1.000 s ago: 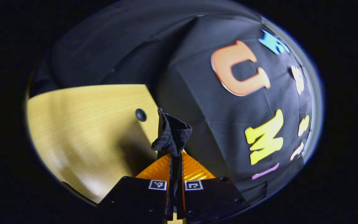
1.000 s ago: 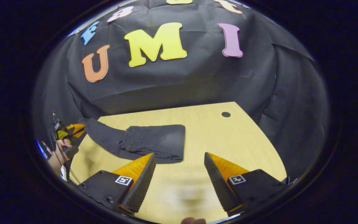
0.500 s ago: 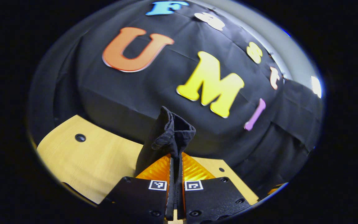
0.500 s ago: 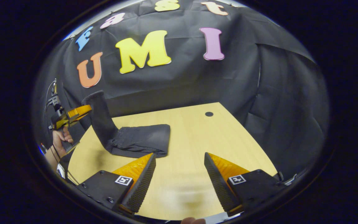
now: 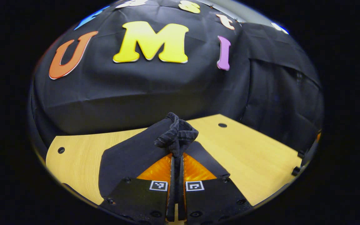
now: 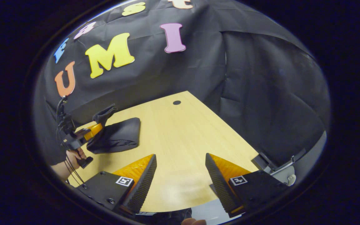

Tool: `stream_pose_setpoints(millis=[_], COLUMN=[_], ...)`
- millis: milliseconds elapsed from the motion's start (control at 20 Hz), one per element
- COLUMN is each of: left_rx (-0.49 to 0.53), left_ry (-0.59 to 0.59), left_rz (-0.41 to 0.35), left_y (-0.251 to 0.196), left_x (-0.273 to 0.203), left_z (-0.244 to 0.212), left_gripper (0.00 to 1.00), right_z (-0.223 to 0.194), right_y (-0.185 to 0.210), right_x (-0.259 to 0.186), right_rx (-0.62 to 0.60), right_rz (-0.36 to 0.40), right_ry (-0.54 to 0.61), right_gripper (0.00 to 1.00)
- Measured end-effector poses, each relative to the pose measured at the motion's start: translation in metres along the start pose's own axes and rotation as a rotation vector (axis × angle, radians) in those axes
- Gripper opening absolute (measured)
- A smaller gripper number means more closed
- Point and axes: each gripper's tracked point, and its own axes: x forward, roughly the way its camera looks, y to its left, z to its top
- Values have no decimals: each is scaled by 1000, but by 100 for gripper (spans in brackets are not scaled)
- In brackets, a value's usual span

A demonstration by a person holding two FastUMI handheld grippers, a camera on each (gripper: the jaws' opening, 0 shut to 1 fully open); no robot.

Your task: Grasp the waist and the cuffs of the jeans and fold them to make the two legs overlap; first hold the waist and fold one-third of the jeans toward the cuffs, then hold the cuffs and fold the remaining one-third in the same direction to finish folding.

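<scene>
The dark grey jeans [image 6: 117,136] lie folded into a short stack on the light wooden table [image 6: 180,147], at the left of the right gripper view. My left gripper [image 5: 177,156] is shut on the bunched cuffs [image 5: 177,134], which stick up past its fingertips. Below and ahead of them, the folded jeans [image 5: 127,159] spread dark over the table in the left gripper view. From the right gripper view, the left gripper [image 6: 95,128] hovers over the stack's left end, a hand [image 6: 73,154] holding it. My right gripper [image 6: 180,165] stands open above bare table, well to the right of the jeans.
The table has small round holes [image 6: 177,102] near its far corners [image 5: 61,150]. Black cloth walls rise behind and to the right. Cables [image 6: 62,115] trail from the left gripper. At the lower right of the right gripper view, the table edge meets a metal bracket [image 6: 280,165].
My left gripper has swung the cuffs up and over toward the folded stack and now holds them low above it. The right gripper has drawn back to the right, still open.
</scene>
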Motion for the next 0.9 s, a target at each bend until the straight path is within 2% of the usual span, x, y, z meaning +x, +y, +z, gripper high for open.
stream_pose_setpoints(millis=[100,200,250,350,400,450,550,650,700,750,900], left_rx=[35,21,8,-16,-28,-34,-53,-72,-92,-124,-202], left_ry=[36,103,133,134,136,137,131,112,98,84,29], left_rz=[11,-1,-3,-15,-23,-27,-46,-28,-18,-16,26], left_y=[-8,-15,-19,-23,-26,-29,-36,-33,-31,-29,-10], left_x=[8,15,20,22,21,18,14,6,1,-6,-33], left_z=[-20,-47,-56,-56,-57,-54,-47,-36,-29,-20,12], left_gripper=[7,7,8,10,14,21,53,86,96,100,97], right_z=[-3,-6,-6,-5,-4,-1,6,14,17,24,50], right_y=[-6,-6,-5,2,7,11,20,32,39,51,84], right_x=[1,3,4,8,11,13,17,21,23,22,26], right_rx=[2,-6,-12,-26,-35,-43,-44,-55,-65,-74,-124], right_rz=[-8,-6,-1,17,26,35,58,75,88,113,165], right_ry=[8,15,18,22,20,17,11,-4,-11,-21,-78], right_gripper=[96,96,93,93,96,96,96,96,96,96,96])
